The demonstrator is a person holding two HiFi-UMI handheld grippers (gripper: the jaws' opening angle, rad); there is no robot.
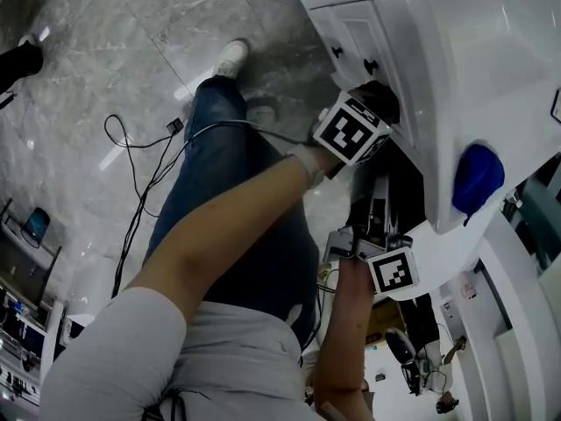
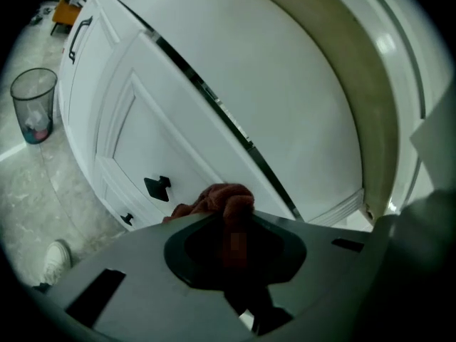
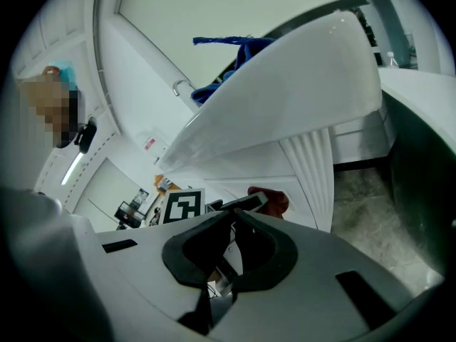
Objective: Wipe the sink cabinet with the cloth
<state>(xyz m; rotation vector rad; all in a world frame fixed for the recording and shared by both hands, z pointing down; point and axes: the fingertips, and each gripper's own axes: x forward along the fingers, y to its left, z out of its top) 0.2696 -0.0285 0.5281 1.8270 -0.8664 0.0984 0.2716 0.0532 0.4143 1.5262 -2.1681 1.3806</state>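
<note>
Item 1: cloth (image 2: pixel 224 198). Rust-brown, soft, crumpled into a wad. It is pinched between the closed jaws of the left gripper (image 2: pixel 229 225), and its bunched end pokes out past the tips, close up to the cabinet front (whether it touches cannot be told).

Item 2: sink cabinet (image 2: pixel 142 112). Glossy white with panelled doors, shut. A black square knob (image 2: pixel 158 187) sits on the door just beside the cloth, and a dark seam runs between front and top.
</note>
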